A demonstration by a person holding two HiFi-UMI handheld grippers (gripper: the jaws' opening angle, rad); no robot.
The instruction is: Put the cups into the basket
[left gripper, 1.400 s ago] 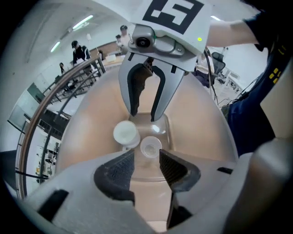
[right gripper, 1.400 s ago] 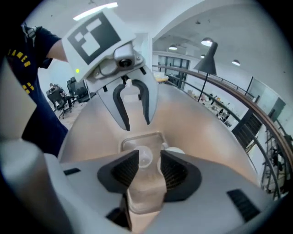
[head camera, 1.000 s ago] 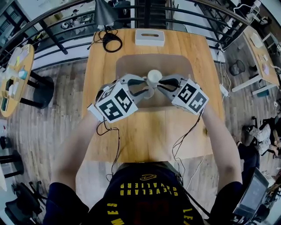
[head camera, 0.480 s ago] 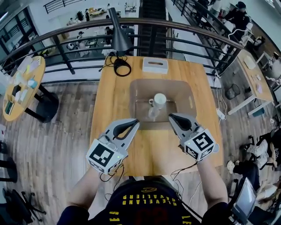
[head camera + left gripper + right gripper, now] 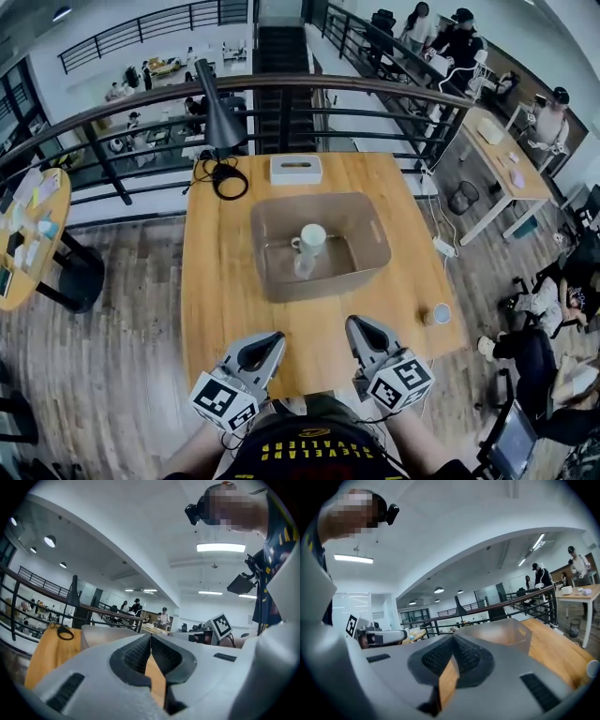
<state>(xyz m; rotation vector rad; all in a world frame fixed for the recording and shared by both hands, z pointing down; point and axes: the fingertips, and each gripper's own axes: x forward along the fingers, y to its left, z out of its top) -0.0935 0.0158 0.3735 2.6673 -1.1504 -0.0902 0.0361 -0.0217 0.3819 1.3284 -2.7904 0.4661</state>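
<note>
Two cups (image 5: pixel 310 246) in the basket (image 5: pixel 373 236), left tongs (image 5: pixel 274 338) pressed together empty, right tongs (image 5: pixel 354 324) just closed together, empty

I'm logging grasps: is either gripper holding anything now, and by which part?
Nothing is held. The left gripper and the right gripper are both shut and empty; the white cup stands inside the translucent plastic basket.
</note>
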